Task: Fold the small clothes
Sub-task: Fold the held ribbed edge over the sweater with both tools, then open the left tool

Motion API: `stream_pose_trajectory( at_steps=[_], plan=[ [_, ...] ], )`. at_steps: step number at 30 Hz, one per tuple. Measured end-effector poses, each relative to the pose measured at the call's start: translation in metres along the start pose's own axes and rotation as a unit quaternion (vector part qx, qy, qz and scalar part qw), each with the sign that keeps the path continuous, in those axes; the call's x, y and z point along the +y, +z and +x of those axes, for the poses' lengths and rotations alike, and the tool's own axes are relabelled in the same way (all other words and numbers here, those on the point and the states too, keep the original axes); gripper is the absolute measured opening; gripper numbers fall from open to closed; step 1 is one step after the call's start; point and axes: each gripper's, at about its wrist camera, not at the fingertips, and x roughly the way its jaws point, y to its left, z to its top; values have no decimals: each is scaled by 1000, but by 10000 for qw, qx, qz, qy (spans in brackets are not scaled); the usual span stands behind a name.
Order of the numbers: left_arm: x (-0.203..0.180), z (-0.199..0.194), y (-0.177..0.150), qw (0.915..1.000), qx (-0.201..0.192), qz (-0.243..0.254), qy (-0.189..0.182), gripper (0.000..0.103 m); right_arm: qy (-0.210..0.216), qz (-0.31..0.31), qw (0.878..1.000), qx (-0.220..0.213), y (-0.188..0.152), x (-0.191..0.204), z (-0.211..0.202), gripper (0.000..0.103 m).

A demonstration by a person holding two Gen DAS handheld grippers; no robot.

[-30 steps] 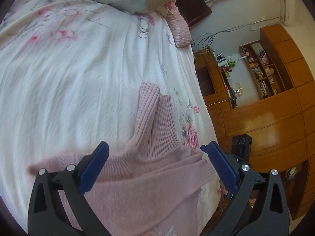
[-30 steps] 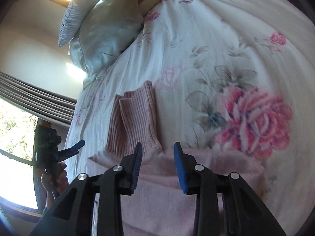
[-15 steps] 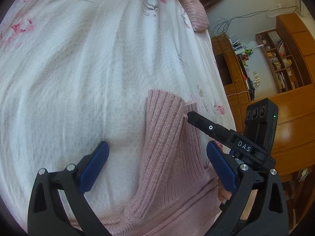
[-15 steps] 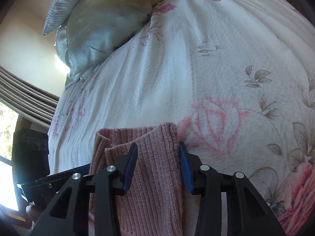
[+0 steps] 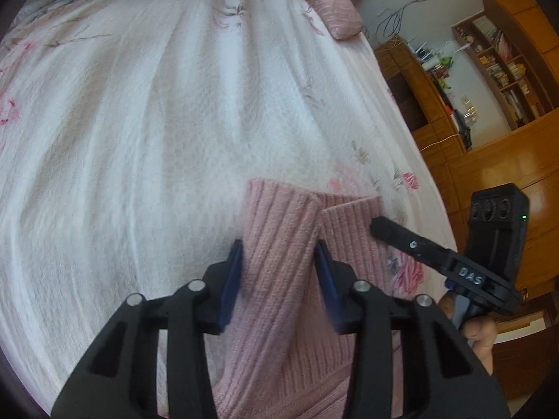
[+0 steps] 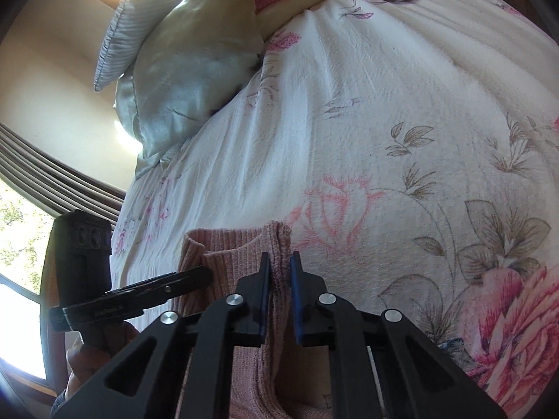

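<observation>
A pink ribbed sweater (image 5: 279, 349) lies on the floral bedspread (image 5: 157, 122), its two sleeves side by side with the cuffs pointing away from me. My left gripper (image 5: 279, 279) has its blue pads pressed against both edges of the left sleeve (image 5: 279, 216), just behind the cuff. In the right wrist view, my right gripper (image 6: 279, 279) is nearly closed, pinching the outer edge of the right sleeve (image 6: 244, 255). The right gripper (image 5: 377, 225) shows over the right sleeve (image 5: 349, 230) in the left wrist view. The left gripper (image 6: 206, 274) rests over the other cuff (image 6: 192, 244).
Pale green pillows (image 6: 195, 70) and a pink pillow (image 5: 328, 10) lie at the head of the bed. Wooden cabinets and shelves (image 5: 489, 174) stand past the bed's right edge. A curtain and a window (image 6: 52, 167) are on the left. A hand (image 5: 478, 331) holds each gripper handle.
Both grippers moved forward along the sleeves to the cuffs. The left gripper closed from wide open onto the left sleeve, and the right gripper narrowed onto the right sleeve's edge.
</observation>
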Motion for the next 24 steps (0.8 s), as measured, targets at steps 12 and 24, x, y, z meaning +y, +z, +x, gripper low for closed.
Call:
stream_pose_trajectory(
  at_steps=[12, 24],
  plan=[
    [-14, -56, -26, 9963, -523, 455, -503, 45, 391, -444, 9979, -273, -18, 36, -50, 10],
    [-4, -17, -17, 9987, -304, 415, 8, 19, 328, -303, 9987, -232, -18, 24, -38, 10]
  ],
)
